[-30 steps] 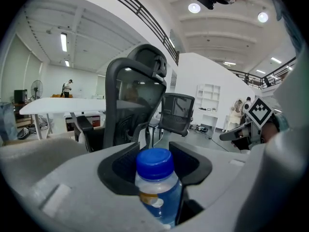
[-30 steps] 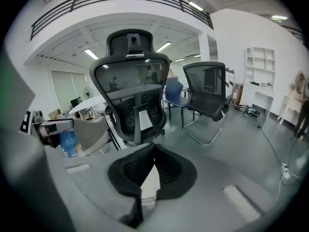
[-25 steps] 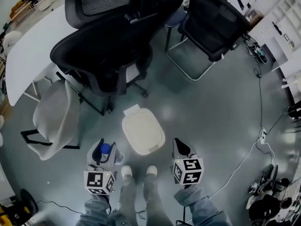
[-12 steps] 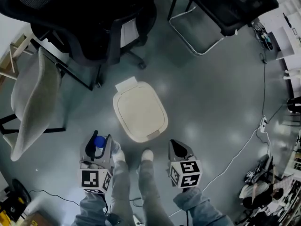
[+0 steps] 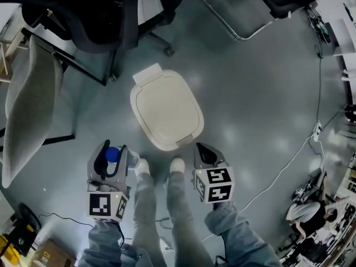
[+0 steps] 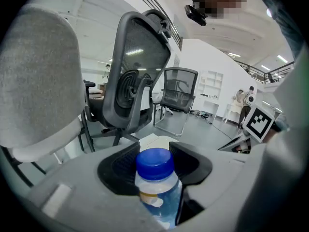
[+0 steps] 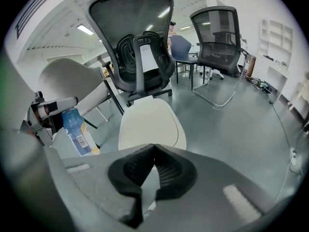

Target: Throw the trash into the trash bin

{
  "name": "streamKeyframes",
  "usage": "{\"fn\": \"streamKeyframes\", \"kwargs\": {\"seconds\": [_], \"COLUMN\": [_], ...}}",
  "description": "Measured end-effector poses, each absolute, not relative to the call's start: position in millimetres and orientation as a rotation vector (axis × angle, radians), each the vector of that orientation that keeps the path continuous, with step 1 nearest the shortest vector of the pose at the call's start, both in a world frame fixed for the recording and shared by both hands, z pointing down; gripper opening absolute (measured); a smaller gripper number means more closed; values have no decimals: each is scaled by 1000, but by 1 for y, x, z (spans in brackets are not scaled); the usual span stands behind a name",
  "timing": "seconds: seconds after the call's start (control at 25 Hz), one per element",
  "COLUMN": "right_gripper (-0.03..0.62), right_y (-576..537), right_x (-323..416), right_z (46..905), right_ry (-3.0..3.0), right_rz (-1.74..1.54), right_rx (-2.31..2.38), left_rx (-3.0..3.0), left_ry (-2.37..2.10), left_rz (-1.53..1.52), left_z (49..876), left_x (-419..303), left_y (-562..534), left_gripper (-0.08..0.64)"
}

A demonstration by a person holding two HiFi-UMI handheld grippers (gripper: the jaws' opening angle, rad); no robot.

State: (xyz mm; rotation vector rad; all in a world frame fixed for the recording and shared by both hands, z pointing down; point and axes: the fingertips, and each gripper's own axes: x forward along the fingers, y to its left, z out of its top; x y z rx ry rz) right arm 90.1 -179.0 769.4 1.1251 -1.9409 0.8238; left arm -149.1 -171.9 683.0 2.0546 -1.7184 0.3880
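A cream trash bin (image 5: 166,109) with its lid down stands on the grey floor just ahead of my feet. My left gripper (image 5: 108,160) is shut on a clear bottle with a blue cap (image 5: 112,154), held upright at the bin's near left. In the left gripper view the bottle (image 6: 155,178) fills the gap between the jaws of the left gripper (image 6: 154,161). My right gripper (image 5: 203,152) hangs at the bin's near right, shut and empty. In the right gripper view the tips of the right gripper (image 7: 153,151) meet over the bin lid (image 7: 149,124), and the bottle (image 7: 77,129) shows at the left.
A black office chair (image 5: 111,15) stands right behind the bin, a grey chair (image 5: 28,99) to its left, and a sled-base chair (image 5: 239,15) at the back right. A white cable (image 5: 289,171) runs across the floor on the right. My shoes (image 5: 143,166) touch the bin's near edge.
Both grippers have sunk toward the floor beside the bin, and the bin now lies farther up in the head view. The bottle stays in the left gripper.
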Motion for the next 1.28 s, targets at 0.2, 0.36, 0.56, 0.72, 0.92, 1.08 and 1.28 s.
{"fn": "streamKeyframes", "kwargs": {"seconds": [0.2,0.36,0.56,0.72,0.92,1.08,1.28], "right_gripper": [3,3,3,3,3,3,3], "right_y": [-177,-178,-173,-167,-163,-160,-157], "right_x": [87,88,85,83,82,81,82], "right_z": [792,807,818,826,837,848,856], "right_ry": [-1919,-1904,-1892,-1881,-1856,-1833,-1812], "right_rz": [842,864,888,898,904,914,904], "right_rx": [1125,1141,1144,1125,1098,1083,1075], "left_rx": [2043,2040,2034,2025,2018,2022,2016], "left_ry": [-1716,-1712,-1713,-1717,-1709,-1703,-1696], "left_rz": [413,427,453,454,454,452,461], "left_z": [686,688,690,690,694,698,701], "left_x": [-153,-156,-164,-165,-162,-163,-163], "left_y": [-167,-162,-158,-156,-156,-156,-159], "left_gripper": [199,199,199,199,199,199,199]}}
